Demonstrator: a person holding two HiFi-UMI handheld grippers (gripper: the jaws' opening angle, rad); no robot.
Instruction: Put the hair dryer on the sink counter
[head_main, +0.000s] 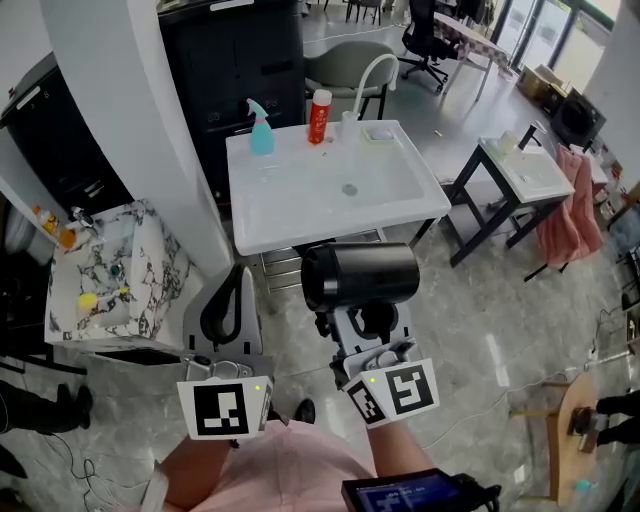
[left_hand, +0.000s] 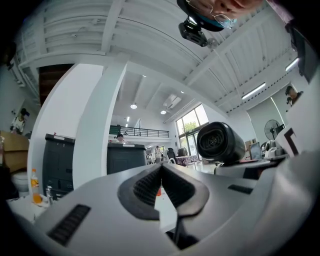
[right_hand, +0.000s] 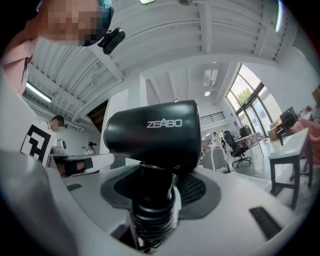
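While the right gripper (right_hand: 155, 192) is clamped on the handle of the hair dryer (head_main: 360, 275), held in the air before the sink counter (head_main: 262, 232), the left gripper (left_hand: 161, 169) sits closed on nothing. I'd carry it forward level, pick flat rim clear of the spray bottle (head_main: 260, 128), and lower it before releasing.

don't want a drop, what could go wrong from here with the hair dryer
The right gripper grips the hair dryer only by its handle, barrel on top: it could tip or slip. The sink counter is mostly basin, and the spray bottle and red bottle stand on its back edge: the dryer could slide in or knock them.
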